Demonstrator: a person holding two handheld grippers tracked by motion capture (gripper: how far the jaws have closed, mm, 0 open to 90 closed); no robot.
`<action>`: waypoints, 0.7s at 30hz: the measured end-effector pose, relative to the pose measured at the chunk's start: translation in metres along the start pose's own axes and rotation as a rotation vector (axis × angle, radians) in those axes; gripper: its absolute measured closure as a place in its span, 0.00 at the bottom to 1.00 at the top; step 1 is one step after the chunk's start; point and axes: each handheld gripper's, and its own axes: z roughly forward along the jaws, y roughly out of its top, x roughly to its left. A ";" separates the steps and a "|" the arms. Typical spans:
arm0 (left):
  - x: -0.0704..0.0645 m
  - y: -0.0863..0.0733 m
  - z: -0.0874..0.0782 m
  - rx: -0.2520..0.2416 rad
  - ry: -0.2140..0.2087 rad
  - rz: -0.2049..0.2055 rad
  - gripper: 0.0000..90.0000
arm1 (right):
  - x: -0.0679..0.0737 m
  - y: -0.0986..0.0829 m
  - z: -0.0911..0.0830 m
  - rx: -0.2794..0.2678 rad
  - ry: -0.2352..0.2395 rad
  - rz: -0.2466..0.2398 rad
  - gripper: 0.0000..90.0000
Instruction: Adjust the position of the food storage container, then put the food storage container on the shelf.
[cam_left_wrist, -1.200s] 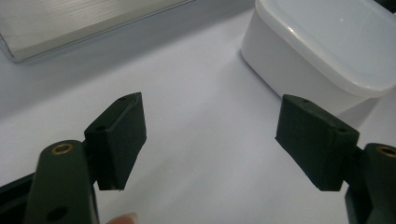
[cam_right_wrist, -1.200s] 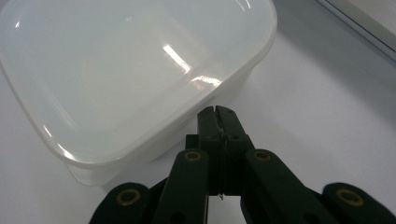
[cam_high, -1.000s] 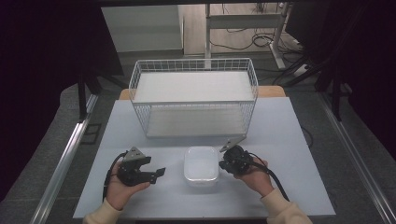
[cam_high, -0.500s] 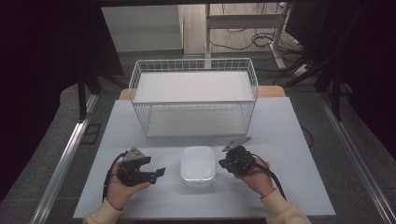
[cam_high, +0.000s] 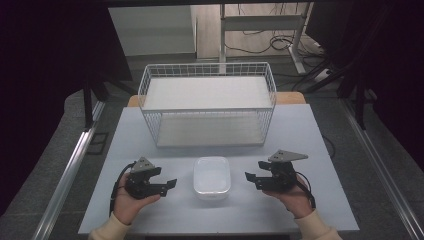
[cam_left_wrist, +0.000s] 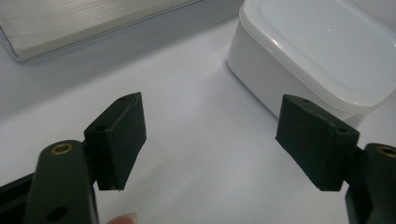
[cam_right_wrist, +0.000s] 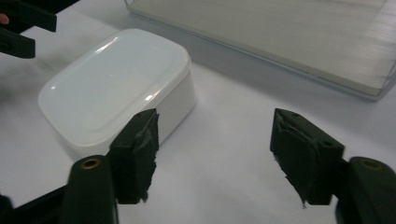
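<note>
High view: pale table (cam_high: 150, 135) | dim room, perhaps cables | both claws spread

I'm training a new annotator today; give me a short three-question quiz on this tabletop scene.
1. True or false: the lid of the white rectangular plastic container is on.
2. The white wire basket stands where? A) beyond the container, farther from the person B) between the person and the container C) on top of the container
3. Fill in: the left gripper and the right gripper both have their jaws ____.

Key: 1 true; 2 A; 3 open, nothing between them.
</note>
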 end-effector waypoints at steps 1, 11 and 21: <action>0.000 0.000 0.000 -0.002 0.001 -0.002 0.26 | 0.000 0.000 0.001 -0.002 0.002 0.009 0.34; -0.001 0.001 0.000 -0.005 -0.002 -0.004 0.26 | 0.003 -0.001 0.000 -0.023 -0.013 0.020 0.33; 0.000 0.008 -0.004 -0.026 0.004 -0.069 0.27 | 0.008 0.004 0.001 -0.017 0.012 0.052 0.30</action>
